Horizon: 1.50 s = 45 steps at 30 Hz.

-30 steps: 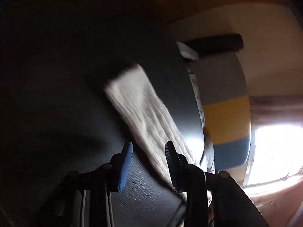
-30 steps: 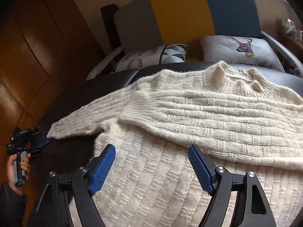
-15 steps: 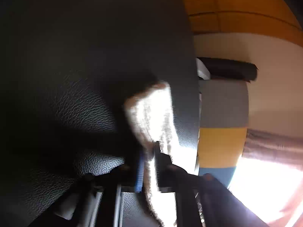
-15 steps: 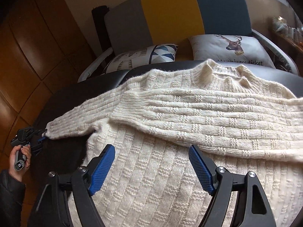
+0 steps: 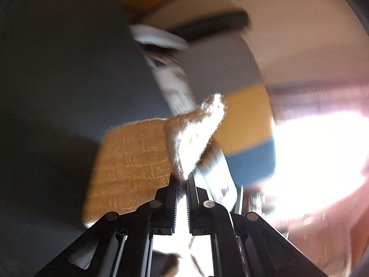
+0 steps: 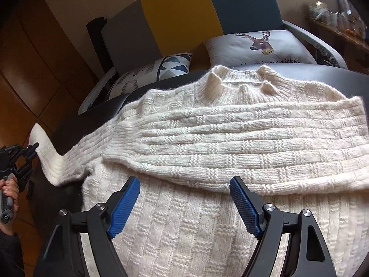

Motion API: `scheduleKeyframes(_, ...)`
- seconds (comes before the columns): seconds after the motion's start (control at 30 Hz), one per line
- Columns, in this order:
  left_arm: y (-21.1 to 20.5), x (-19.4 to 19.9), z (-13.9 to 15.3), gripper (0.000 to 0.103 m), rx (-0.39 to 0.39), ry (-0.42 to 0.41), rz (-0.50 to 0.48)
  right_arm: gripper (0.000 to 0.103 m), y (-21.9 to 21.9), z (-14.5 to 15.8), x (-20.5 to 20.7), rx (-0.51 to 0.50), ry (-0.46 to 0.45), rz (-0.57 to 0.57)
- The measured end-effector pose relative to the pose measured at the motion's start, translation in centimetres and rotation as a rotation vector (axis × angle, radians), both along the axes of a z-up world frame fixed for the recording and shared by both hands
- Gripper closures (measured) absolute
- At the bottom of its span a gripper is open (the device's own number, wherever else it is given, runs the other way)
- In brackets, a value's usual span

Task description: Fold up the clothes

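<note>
**Left gripper pinches sleeve cuff, right gripper hovers over sweater body**

A cream knit sweater (image 6: 230,138) lies spread on a dark leather surface (image 6: 322,73), collar toward the striped sofa (image 6: 180,16), one sleeve folded across its chest. The left gripper (image 5: 181,180) has its jaws pressed together on the end of the other sleeve (image 5: 193,136), which stands lifted off the leather; the left wrist view is blurred, so how much cloth sits between the pads is hard to judge. In the right wrist view this gripper (image 6: 32,150) sits at the far left edge, held in a hand (image 6: 9,190) gripping its handle upright. The right gripper (image 6: 184,202) hangs above the sweater's lower body, blue pads (image 6: 124,207) spread wide, holding nothing. Two cushions (image 6: 258,43) rest on the sofa.
</note>
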<state>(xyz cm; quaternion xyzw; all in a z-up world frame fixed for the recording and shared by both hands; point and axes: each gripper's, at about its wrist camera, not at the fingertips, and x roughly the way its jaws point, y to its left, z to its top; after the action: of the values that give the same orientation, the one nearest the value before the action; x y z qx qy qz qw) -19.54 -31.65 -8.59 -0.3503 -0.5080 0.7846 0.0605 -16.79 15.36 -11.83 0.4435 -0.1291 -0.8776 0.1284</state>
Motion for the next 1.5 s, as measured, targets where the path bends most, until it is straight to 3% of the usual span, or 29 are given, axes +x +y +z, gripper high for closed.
scheduleKeyframes(0.2,11.3,-3.4,0.1,0.098,-0.035,-0.013,-0.233,0.022,0.5,-0.7,-0.9,-0.038,-0.03,0.005)
scheduleKeyframes(0.33,18.2,-5.8,-2.0,0.098,-0.081,-0.073,-0.369,0.022,1.1,-0.6,-1.1,-0.118,-0.026,0.019)
scheduleKeyframes(0.4,20.4,-6.0,-3.5,0.098,-0.118,-0.118,-0.42,0.022,1.4,-0.5,-1.4,-0.21,-0.036,0.047)
scheduleKeyframes(0.5,21.9,-7.0,-6.3,0.098,-0.106,-0.184,-0.485,0.023,1.8,-0.3,-2.5,-0.431,-0.062,0.081)
scheduleKeyframes(0.57,22.1,-5.8,-7.3,0.093,-0.059,-0.196,-0.495,0.023,1.4,-0.4,-3.6,-0.559,-0.089,0.097)
scheduleKeyframes(0.6,21.8,-5.5,-7.3,0.085,-0.033,-0.187,-0.491,0.023,1.0,-0.6,-4.1,-0.604,-0.101,0.105)
scheduleKeyframes(0.73,20.4,-5.5,-6.7,0.078,0.029,-0.147,-0.482,0.024,-0.8,-2.2,-5.9,-0.696,-0.15,0.088)
scheduleKeyframes(0.8,20.2,-4.9,-5.2,0.077,0.029,-0.119,-0.463,0.035,-1.4,-3.1,-6.6,-0.731,-0.172,0.057)
scheduleKeyframes(0.87,17.9,-3.7,-4.5,0.076,0.073,-0.075,-0.442,0.035,-2.1,-3.9,-7.1,-0.755,-0.2,0.032)
scheduleKeyframes(1.03,11.9,0.8,-6.1,0.075,0.196,-0.06,-0.315,0.053,-4.4,-3.2,-7.6,-0.667,-0.169,0.023)
scheduleKeyframes(1.1,10.1,2.2,-7.8,0.075,0.286,-0.08,-0.242,0.095,-5.4,-2.6,-7.7,-0.604,-0.159,0.022)
scheduleKeyframes(1.3,6.1,4.8,-12.0,0.075,0.599,-0.102,-0.038,0.096,-8.3,-0.1,-8.1,-0.422,-0.116,0.025)
scheduleKeyframes(1.5,8.1,2.9,-12.0,0.075,0.657,-0.101,0.011,0.096,-9.7,8.6,-8.6,-0.335,0.053,0.108)
